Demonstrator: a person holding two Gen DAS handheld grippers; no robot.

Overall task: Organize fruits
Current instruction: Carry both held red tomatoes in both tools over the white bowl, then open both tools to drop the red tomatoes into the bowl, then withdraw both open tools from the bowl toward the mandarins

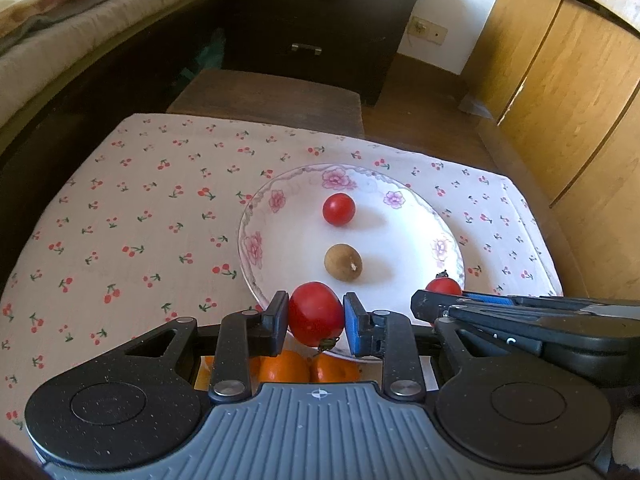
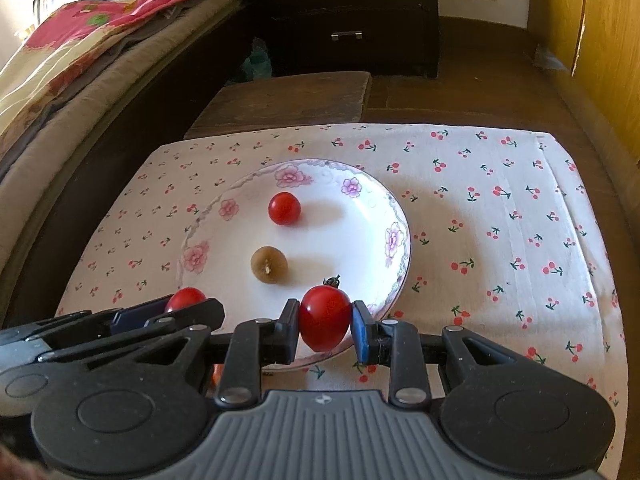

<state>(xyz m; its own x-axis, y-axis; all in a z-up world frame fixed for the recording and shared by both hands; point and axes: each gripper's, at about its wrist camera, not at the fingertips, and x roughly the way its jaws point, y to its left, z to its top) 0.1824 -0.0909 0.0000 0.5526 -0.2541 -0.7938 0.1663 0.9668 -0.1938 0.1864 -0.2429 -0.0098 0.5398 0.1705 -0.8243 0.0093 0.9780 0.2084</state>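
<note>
Cherry-print tablecloth (image 2: 500, 208) carries a white floral-rimmed plate (image 2: 360, 204). Left gripper (image 1: 316, 318) clamps one red cherry tomato (image 1: 316, 312); right gripper (image 2: 325, 320) clamps another red cherry tomato (image 2: 325, 316). Both hang over the plate's near rim, the open dish lying straight ahead.

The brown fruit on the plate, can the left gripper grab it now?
Probably not yet. The left hand-held gripper is already shut on a tomato, so it is full. The way to the brown fruit on the plate looks clear.
</note>
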